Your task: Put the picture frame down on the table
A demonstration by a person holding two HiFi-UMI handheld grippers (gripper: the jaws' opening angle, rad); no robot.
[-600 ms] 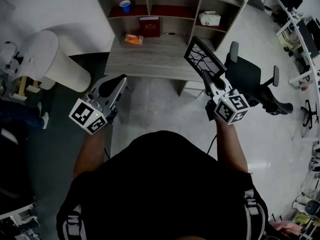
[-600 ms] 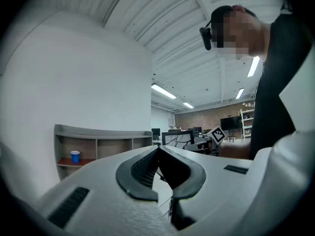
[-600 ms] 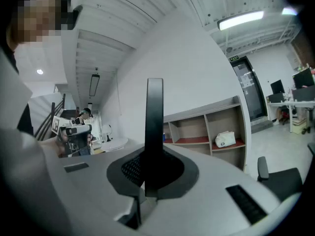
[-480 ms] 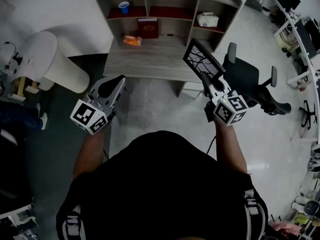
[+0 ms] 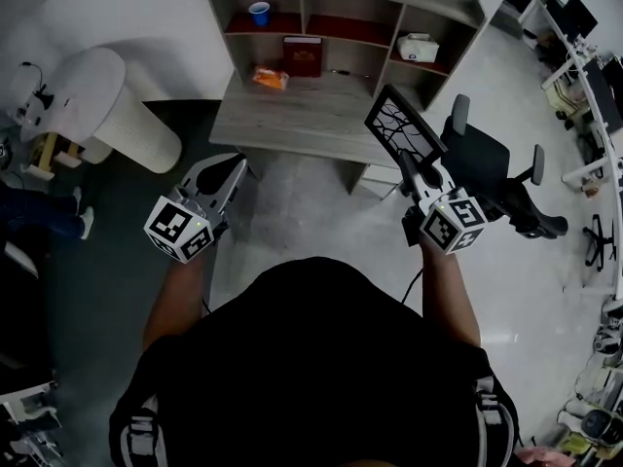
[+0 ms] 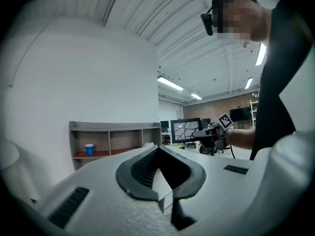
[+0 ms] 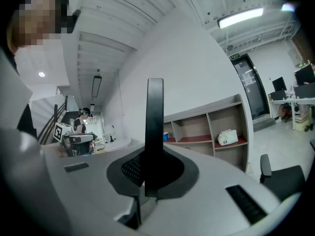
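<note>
The right claw (image 5: 407, 163) grips the picture frame (image 5: 405, 125) by its near edge, holding it tilted in the air by the wooden tabletop's (image 5: 292, 115) right end, just left of a black office chair (image 5: 482, 159). The left claw (image 5: 226, 175) hangs empty near the tabletop's left corner.

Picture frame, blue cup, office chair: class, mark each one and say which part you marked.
picture frame (image 5: 403, 125), head view, middle of its branch-patterned face.
blue cup (image 5: 259, 13), head view, its open top.
office chair (image 5: 484, 163), head view, its black seat.
</note>
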